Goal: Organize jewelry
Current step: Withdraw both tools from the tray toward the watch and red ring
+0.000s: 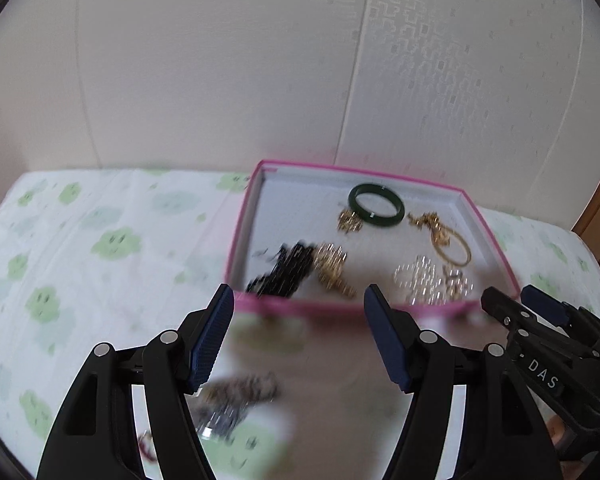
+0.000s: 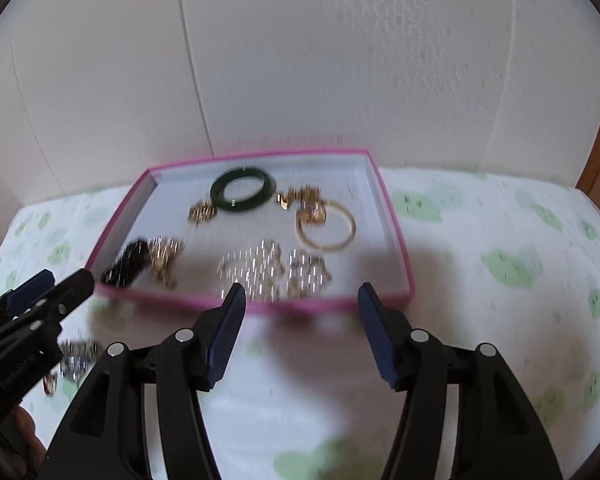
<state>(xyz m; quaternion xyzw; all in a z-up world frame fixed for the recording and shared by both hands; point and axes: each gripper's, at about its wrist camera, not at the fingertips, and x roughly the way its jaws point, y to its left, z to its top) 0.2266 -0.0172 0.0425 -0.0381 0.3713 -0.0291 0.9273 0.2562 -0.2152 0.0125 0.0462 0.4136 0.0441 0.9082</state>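
Both grippers, left (image 1: 299,336) and right (image 2: 301,334), gape empty. Loose silver chain (image 1: 236,400) outside the pink tray (image 1: 340,307); blur risks a missed pinch.

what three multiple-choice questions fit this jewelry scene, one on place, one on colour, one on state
1. Where does the dark green round bangle lie?
A. inside the pink-rimmed shallow box
B. on the cloth
C. in a gripper

2. What colour are the pads of the right hand-held gripper?
A. red
B. dark blue
C. white

3. How does the left hand-held gripper stand?
A. shut on a chain
B. shut, empty
C. open, empty

Key: A, the bangle sits within the box walls; B, the pads show dark blue; C, its fingers stand wide apart with nothing between.
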